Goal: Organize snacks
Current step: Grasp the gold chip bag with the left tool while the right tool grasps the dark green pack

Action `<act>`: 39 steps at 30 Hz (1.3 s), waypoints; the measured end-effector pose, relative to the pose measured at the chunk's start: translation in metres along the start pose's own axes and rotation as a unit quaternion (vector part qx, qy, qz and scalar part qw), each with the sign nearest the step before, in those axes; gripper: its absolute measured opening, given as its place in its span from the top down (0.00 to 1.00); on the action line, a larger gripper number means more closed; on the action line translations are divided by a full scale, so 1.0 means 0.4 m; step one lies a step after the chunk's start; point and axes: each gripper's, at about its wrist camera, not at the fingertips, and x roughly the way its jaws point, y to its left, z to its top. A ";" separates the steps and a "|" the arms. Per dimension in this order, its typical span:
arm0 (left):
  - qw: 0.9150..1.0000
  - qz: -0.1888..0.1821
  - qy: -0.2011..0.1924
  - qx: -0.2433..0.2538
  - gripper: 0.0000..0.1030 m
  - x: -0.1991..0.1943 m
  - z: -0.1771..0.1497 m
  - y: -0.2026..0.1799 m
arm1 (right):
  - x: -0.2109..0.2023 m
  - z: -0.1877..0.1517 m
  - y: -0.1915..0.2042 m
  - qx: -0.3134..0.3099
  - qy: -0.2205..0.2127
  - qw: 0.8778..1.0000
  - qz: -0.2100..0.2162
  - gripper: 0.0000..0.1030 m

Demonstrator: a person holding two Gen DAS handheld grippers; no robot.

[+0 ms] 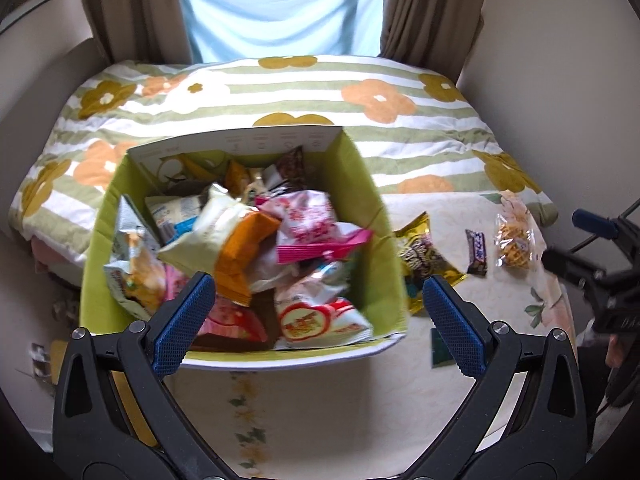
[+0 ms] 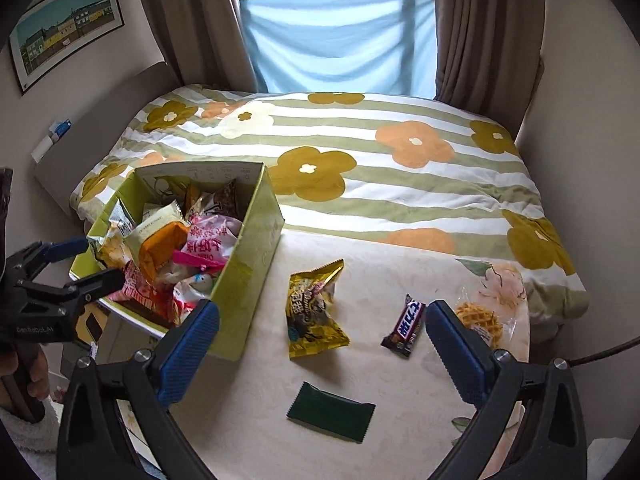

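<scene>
From the left wrist, the green box (image 1: pixel 240 248) is heaped with snack packets; the left tool (image 1: pixel 316 312) hangs over its near rim, fingers apart and empty.

From the right wrist, four snacks lie on the surface (image 2: pixel 380 272) right of the box (image 2: pixel 248 264): one yellow bag (image 2: pixel 314 312), one chocolate bar (image 2: pixel 406 326), one waffle (image 2: pixel 480 320), one dark green packet (image 2: pixel 330 412). The right tool (image 2: pixel 322 350) is spread wide, empty. Behind the box: a bed (image 2: pixel 400 168) and curtains (image 2: pixel 480 24).

Little reads clearly — the left gripper (image 2: pixel 72 268) body bears small white lettering, roughly "GenRobot.AI"; the pink packet (image 2: pixel 208 240) shows red Chinese characters, illegible.
</scene>
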 end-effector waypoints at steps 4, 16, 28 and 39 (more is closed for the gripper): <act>1.000 -0.015 0.003 -0.007 0.00 0.019 -0.004 -0.101 | 0.002 -0.040 -0.049 -0.021 0.008 1.000 0.006 0.01; 0.998 -0.020 0.049 -0.044 0.00 0.151 -0.010 -0.309 | 0.087 -0.169 -0.165 -0.097 0.042 0.992 0.075 0.01; 0.994 0.007 0.111 -0.014 0.09 0.397 -0.027 -0.397 | 0.220 -0.285 -0.139 -0.198 0.058 0.971 0.121 0.00; 0.988 0.058 0.143 0.013 0.18 0.541 -0.019 -0.374 | 0.313 -0.323 -0.095 -0.269 0.078 0.948 0.148 0.00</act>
